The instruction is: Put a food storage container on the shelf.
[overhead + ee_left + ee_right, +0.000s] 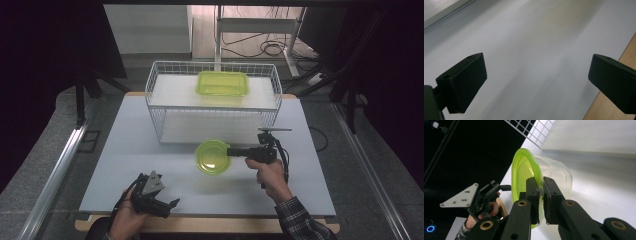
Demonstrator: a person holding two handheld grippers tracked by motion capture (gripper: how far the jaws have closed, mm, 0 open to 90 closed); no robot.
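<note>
A: Nearest us, at about seven o'clock on the tabletop (pixel 125 150), we have the left gripper (pixel 172 202) resting by the front edge. Its fingers (pixel 465 80) stand wide apart over bare surface, with nothing between them.

B: Agreed, it's idle. Moving out toward the middle, just past the centre at about one o'clock, we have the right gripper (pixel 230 151) with its fingers (pixel 534 195) clamped on the rim of the round green-lidded container (pixel 212 157). In the right gripper view we see the green lid (pixel 522 173) on one side of the pinch and the clear tub (pixel 556 176) on the other, so the grip takes the edge where the two meet.

A: Is the container lifted or sitting down?

B: We cannot tell for certain. From the high view it lies just in front of the wire basket (pixel 160 90), close to the surface, held level.

A: And farther out, at twelve o'clock, the basket holds a white shelf board, with the rectangular green container (pixel 222 83) already up on it.

B: So we judge the work about halfway: one container is stowed on the upper level, the round one is gripped but not yet placed. What is left, as we read it, is to carry it into the basket, probably onto a free level, and let go.
</note>
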